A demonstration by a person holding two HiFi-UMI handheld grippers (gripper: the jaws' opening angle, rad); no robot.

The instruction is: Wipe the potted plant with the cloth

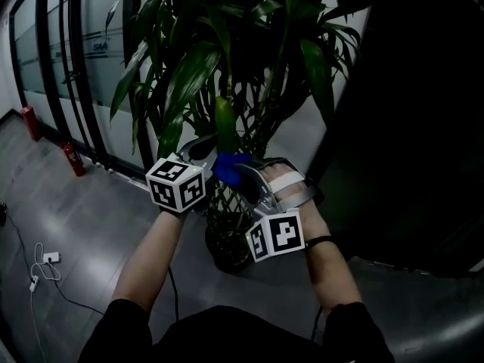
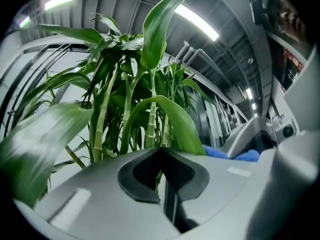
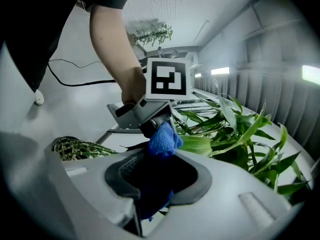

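Note:
The potted plant (image 1: 227,59) has tall stems and long green leaves, and its dark pot (image 1: 227,249) stands on the floor below my hands. My left gripper (image 1: 201,151) is shut on the tip of one drooping leaf (image 1: 225,124); in the left gripper view that leaf (image 2: 172,115) arches down into the closed jaws of the left gripper (image 2: 161,156). My right gripper (image 1: 243,177) is shut on a blue cloth (image 1: 230,165). In the right gripper view the cloth (image 3: 162,139) sticks out of the right gripper (image 3: 155,176) and presses against the held leaf (image 3: 199,144), just beside the left gripper's fingers (image 3: 150,118).
Two red fire extinguishers (image 1: 73,159) stand at the foot of the glass wall (image 1: 83,44) on the left. A cable with a white plug (image 1: 47,262) lies on the grey floor. A dark wall (image 1: 423,127) rises close on the right.

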